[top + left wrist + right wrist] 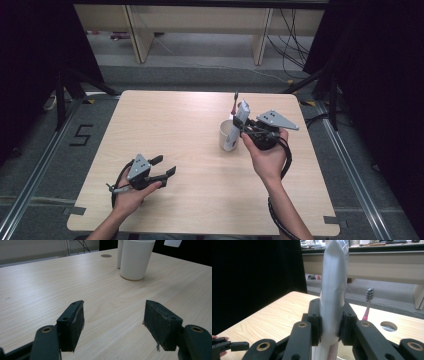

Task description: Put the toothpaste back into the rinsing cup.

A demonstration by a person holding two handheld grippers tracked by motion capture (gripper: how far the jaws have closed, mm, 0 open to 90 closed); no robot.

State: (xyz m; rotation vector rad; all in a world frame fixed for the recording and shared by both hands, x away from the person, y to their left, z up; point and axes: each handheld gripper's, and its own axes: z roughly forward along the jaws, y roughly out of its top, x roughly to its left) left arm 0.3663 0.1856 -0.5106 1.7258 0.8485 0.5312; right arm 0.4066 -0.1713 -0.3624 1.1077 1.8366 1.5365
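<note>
R tongs (243,126) were clenched on a white toothpaste tube (241,114), held upright just above the white cup (228,135), which sat on the bench (165,125) at approx 2 o'clock from bench centre, w/ a toothbrush (235,102) standing in it. Judgement: the step in hand was lowering the tube into the cup. To do it well, keep the tube vertical, line its lower end over the cup mouth at the side away from the brush, sink it slowly till it bottoms out, and only then release; letting go early could tip the cup or knock the brush. L tongs (166,167) were released, nothing between them, low over the bench at approx 7 o'clock, well apart from the cup. No earlier pic to show it, so only their wide-open state is told. The right gripper view showed what the high view couldn't: both pads pressing into the tube (333,297) at its lower part, plus the pink brush handle and bristles (368,302) at approx 3 o'clock of the tube. The left gripper view gave the cup's (136,258) full side wall, standing flat, and the bare gap between its own pads (75,325).
</note>
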